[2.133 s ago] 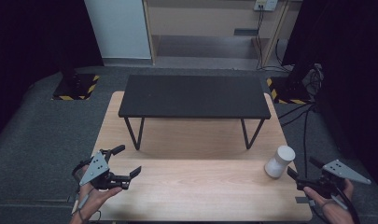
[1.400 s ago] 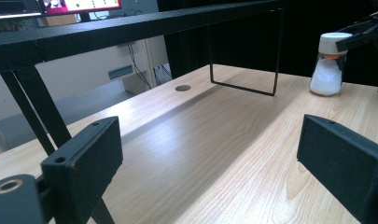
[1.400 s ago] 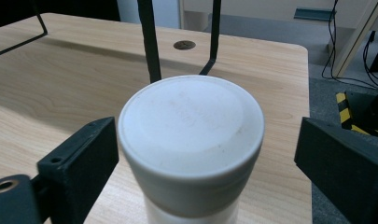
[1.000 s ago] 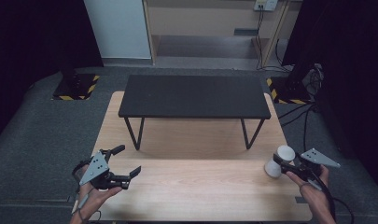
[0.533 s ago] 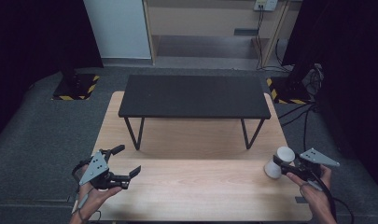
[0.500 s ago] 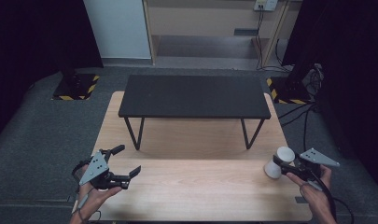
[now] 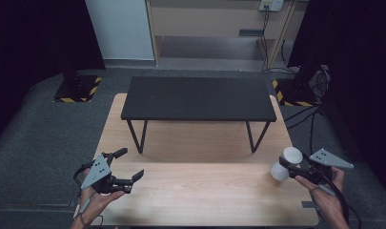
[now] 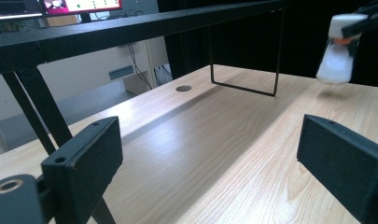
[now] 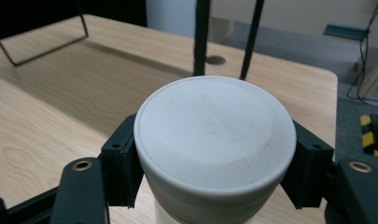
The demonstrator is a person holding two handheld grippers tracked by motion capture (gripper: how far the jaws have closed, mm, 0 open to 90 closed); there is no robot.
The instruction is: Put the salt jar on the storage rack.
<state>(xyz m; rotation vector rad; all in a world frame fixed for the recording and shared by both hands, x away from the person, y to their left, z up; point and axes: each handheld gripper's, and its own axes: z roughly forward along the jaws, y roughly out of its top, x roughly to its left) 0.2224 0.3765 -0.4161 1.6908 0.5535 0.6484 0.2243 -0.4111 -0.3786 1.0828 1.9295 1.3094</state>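
Note:
A white bottle (image 7: 286,163) with a broad white lid (image 9: 214,140) is near the right edge of the wooden table (image 7: 195,195). My right gripper (image 7: 289,164) is shut on it just under the lid, one black jaw on each side. The left gripper view shows the bottle (image 8: 338,51) far off at the upper right, its base seemingly just above the wood. My left gripper (image 7: 129,163) hovers over the table's near left corner. It is open, with nothing between its jaws.
A low black metal stand (image 7: 198,98) with thin wire legs spans the far half of the table. A round cable hole (image 8: 183,88) lies in the wood near one leg. Yellow-and-black striped bases (image 7: 78,88) sit on the grey floor at both sides.
My right gripper moved in from the table's right edge to the bottle and shut on it below the lid. The left gripper has stayed where it was.

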